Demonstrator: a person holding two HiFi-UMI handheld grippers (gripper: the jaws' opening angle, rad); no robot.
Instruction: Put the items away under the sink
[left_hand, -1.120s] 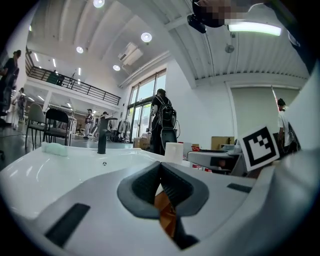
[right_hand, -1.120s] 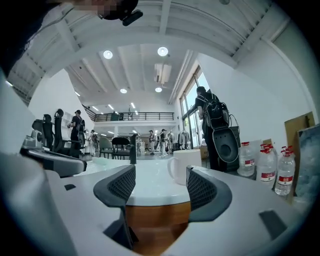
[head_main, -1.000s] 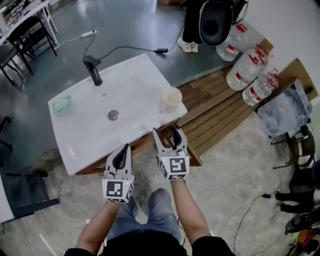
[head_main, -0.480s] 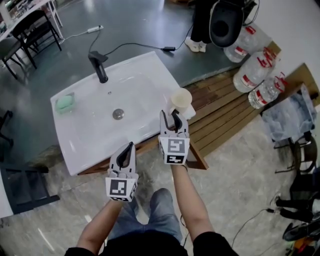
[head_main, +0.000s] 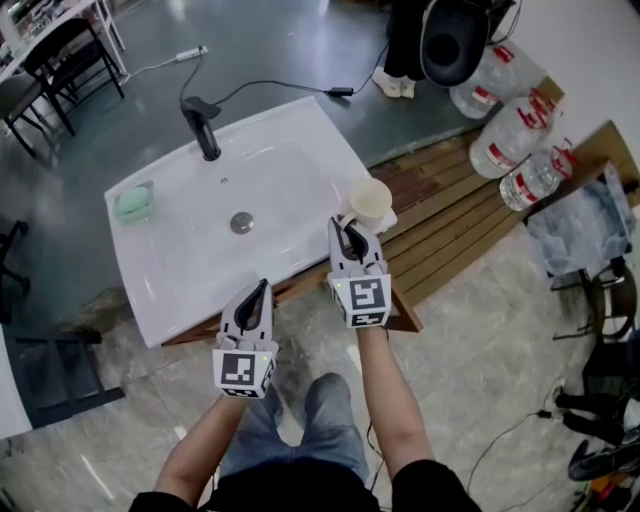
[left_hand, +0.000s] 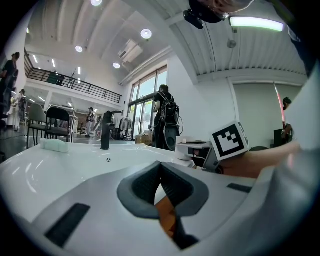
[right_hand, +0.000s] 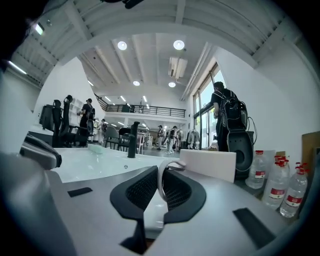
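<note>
Seen from the head camera, we count 2 hand-held grippers working at 1 white rectangular ceramic sink (head_main: 290, 180) set on a wooden frame. The right gripper (head_main: 349, 232) has its jaws closed on the thin loop handle of the single cream-white ceramic mug (head_main: 372, 199), which stands on the sink's front right corner, close to both edges. The right gripper view shows that white loop pinched between the 2 ribbed dark pads. The left gripper (head_main: 254, 292) hangs just before the sink's front rim, its jaws pressed together with nothing between them, well apart from the mug.

On the sink we count 1 black upright tap (head_main: 203, 127) at the far rim, 1 round metal drain (head_main: 242, 222) mid-basin and 1 pale green soap block (head_main: 133, 204) on the left ledge. The basin between soap and mug lies open.

To the right, a brown slatted wooden platform (head_main: 450, 220) runs beside the sink, and 3 large clear plastic water bottles (head_main: 512, 140) with red labels lie at its far end. Their print is too small for us to read. Each gripper carries 1 white cube with black square markers (head_main: 365, 298), which bear patterns and no words
</note>
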